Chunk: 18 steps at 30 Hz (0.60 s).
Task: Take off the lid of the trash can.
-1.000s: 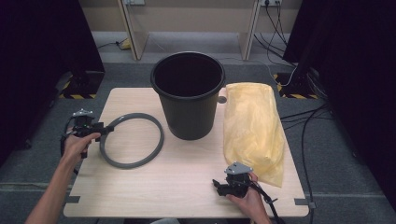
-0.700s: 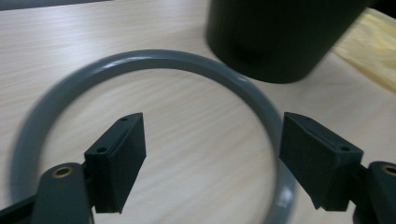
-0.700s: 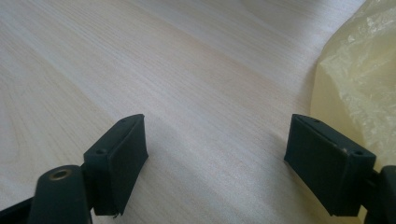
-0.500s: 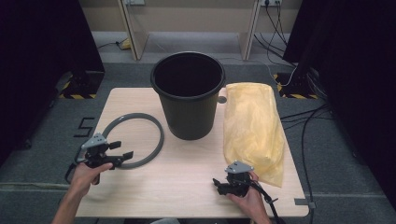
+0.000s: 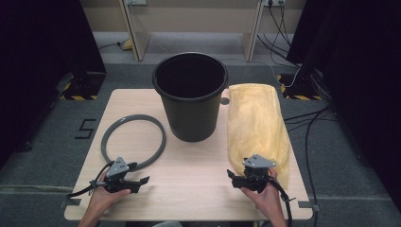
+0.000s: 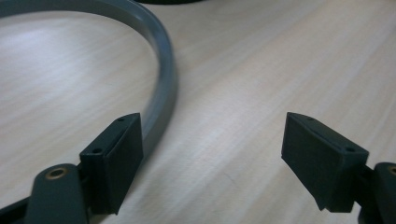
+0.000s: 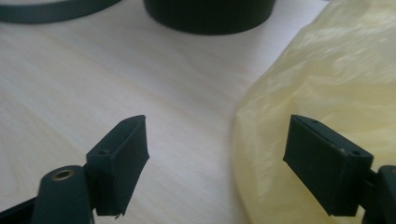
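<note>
While lying flat at the wooden table's (image 5: pixel 198 189) nine o'clock, the smooth grey plastic ring (image 5: pixel 134 142) sits just beside the left gripper (image 5: pixel 140 181), jaws spread and empty. Right gripper (image 5: pixel 232 177), likewise released, borders the crinkled yellow bag (image 5: pixel 255 123); round black bucket (image 5: pixel 191 97) at twelve.

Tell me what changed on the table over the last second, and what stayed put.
The left claw let go of the grey ring, its jaws having just opened with nothing between them, and drew back to the near table edge, just clear of the ring. The right claw lifted slightly, open at the near end of the yellow bag. Ring, black bucket and bag kept their places.
</note>
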Available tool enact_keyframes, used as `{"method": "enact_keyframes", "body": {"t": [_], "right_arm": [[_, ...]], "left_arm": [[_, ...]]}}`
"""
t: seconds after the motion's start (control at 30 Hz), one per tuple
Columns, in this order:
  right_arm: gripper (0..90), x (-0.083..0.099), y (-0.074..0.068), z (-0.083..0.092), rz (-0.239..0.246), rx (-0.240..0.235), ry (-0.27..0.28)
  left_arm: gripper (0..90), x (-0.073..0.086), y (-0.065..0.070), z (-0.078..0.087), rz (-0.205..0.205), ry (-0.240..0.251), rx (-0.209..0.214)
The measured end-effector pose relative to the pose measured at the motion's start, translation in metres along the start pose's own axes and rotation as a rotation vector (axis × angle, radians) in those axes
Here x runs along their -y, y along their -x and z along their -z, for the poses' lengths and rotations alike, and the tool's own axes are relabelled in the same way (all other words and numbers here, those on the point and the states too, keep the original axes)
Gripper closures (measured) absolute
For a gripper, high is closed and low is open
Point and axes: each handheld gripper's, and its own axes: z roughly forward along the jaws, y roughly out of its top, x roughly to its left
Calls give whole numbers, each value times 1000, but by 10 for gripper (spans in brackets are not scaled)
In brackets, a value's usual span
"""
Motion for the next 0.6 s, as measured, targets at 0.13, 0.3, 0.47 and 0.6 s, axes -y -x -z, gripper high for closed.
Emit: {"method": "enact_keyframes", "body": {"t": [0.13,0.3,0.47,0.6], "right_arm": [[194,-12,11,23,-28,-2,74],[173,-34,39,52,-48,101,115],[171,-37,96,49,-147,239,29],[185,-25,131,37,-240,279,-30]], "left_arm": [[205,5,5,-5,-27,-40,8],[204,9,7,-9,-39,-90,-23],[195,9,8,-9,-39,-97,-28],[168,9,7,-11,-31,-101,-15]]}}
